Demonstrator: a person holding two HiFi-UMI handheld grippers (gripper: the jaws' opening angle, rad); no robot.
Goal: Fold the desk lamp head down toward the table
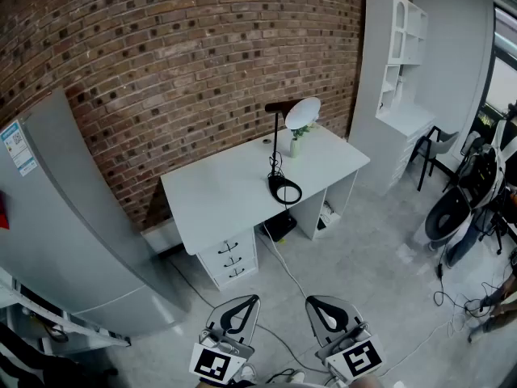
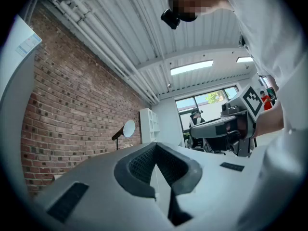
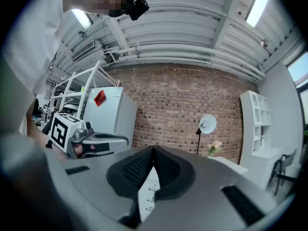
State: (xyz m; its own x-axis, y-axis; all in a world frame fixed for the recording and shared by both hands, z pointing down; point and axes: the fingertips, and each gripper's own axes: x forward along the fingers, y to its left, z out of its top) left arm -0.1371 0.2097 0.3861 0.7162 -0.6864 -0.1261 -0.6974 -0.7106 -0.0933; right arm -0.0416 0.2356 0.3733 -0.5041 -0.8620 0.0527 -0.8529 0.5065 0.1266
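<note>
A black desk lamp [image 1: 280,148] stands on the white desk [image 1: 218,192] against the brick wall, its round white head [image 1: 303,113] raised and tilted up on a thin upright stem with a ring base [image 1: 284,189]. The lamp also appears far off in the left gripper view [image 2: 124,130] and the right gripper view [image 3: 206,125]. Both grippers are held low at the bottom of the head view, well short of the desk. My left gripper [image 1: 250,301] is shut with nothing in it. My right gripper [image 1: 311,301] is shut and empty too.
A small vase of flowers [image 1: 296,141] stands beside the lamp. A grey refrigerator [image 1: 56,217] is at the left, a white shelf unit [image 1: 393,63] at the right, with a chair [image 1: 436,148] and a scooter [image 1: 464,196] further right. A cable [image 1: 283,269] trails over the floor.
</note>
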